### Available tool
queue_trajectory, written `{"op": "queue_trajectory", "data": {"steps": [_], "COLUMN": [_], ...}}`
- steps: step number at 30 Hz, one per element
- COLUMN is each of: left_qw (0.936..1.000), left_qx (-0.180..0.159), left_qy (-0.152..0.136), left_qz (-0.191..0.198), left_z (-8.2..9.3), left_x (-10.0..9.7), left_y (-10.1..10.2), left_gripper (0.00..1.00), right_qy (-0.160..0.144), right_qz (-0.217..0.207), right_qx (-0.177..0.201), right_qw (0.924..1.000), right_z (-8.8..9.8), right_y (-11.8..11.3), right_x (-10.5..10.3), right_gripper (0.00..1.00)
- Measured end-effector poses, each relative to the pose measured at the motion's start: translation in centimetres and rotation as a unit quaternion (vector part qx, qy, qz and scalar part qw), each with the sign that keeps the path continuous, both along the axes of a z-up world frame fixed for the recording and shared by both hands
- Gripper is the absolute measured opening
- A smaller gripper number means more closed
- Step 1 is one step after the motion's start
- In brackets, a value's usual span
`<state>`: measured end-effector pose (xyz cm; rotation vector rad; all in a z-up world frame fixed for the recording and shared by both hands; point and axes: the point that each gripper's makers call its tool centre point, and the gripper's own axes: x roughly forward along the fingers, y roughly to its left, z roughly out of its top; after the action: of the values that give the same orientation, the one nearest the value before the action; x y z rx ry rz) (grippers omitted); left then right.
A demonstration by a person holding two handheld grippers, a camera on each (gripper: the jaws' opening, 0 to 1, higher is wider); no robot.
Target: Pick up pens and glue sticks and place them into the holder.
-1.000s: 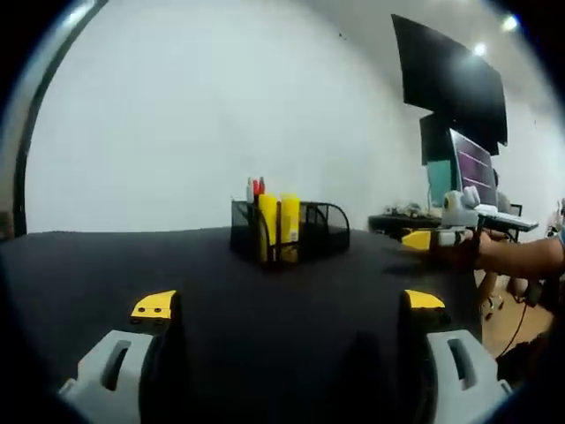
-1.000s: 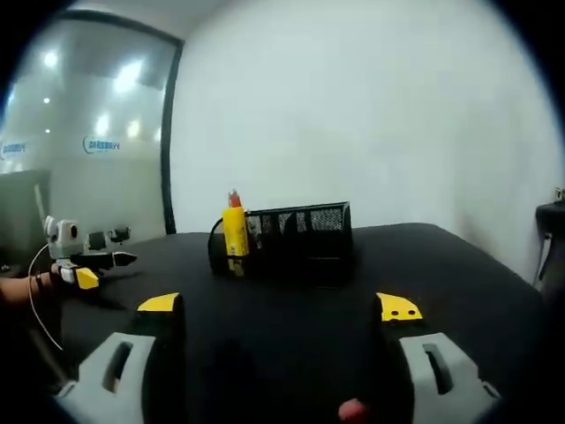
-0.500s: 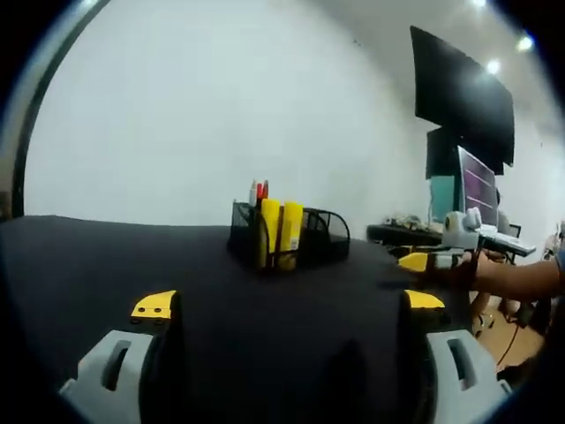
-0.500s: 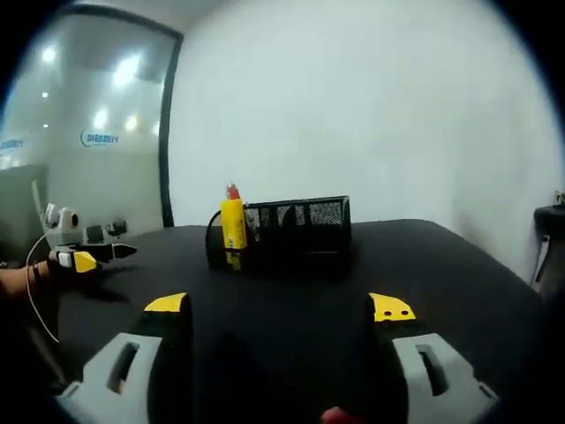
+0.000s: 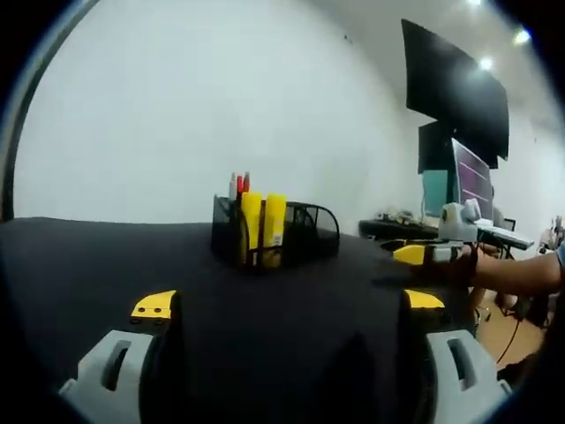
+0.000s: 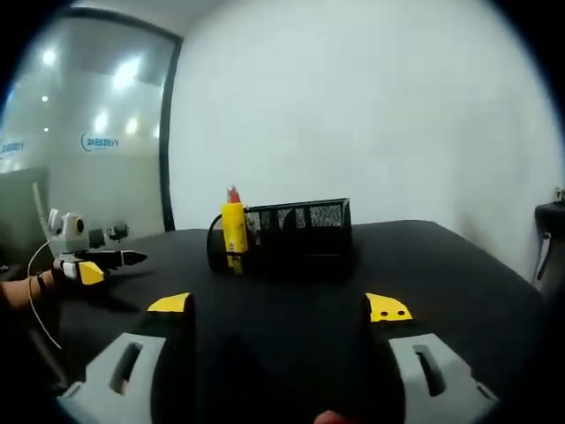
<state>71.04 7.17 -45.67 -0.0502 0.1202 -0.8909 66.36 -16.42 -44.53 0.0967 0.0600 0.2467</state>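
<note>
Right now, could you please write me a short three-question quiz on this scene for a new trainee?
1. True or false: the two yellow glue sticks stand upright inside the black mesh holder.
2. Multiple choice: what rests on the black table between the left gripper and the holder? A) a loose pen B) a loose glue stick C) nothing visible
3. Fill in: the right gripper has its fingers ____, with nothing between them.

Key: 1 true; 2 C; 3 open. The red-tipped pens also already stand in the holder.
</note>
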Motion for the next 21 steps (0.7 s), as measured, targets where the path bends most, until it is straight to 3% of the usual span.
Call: {"op": "queue_trajectory", "data": {"steps": [7,9,21], "left_qw": [1.0000,1.0000,0.9998], "left_qx": [-0.004,0.001,0.000], "left_qy": [-0.002,0.002,0.018], "left_qz": [-0.006,-0.009,-0.011], "left_z": [0.4,0.2,-0.4], "left_x": [-1.1,-1.3,-0.2], "left_y": [-0.2,-0.3,0.1], "left_gripper": [0.96,0.96,0.96], "right_qy": [0.006,0.006,0.011], "right_qz": [-0.014,-0.012,-0.020], "right_qx": [-0.002,0.030,0.038], "right_qw": [0.9999,0.9995,0.9990], "right_z": [-0.2,0.1,0.1], "right_y": [-0.5,-0.5,-0.9], "right_x": [0.1,0.1,0.4], "right_gripper": [0.66,0.67,0.65]}}
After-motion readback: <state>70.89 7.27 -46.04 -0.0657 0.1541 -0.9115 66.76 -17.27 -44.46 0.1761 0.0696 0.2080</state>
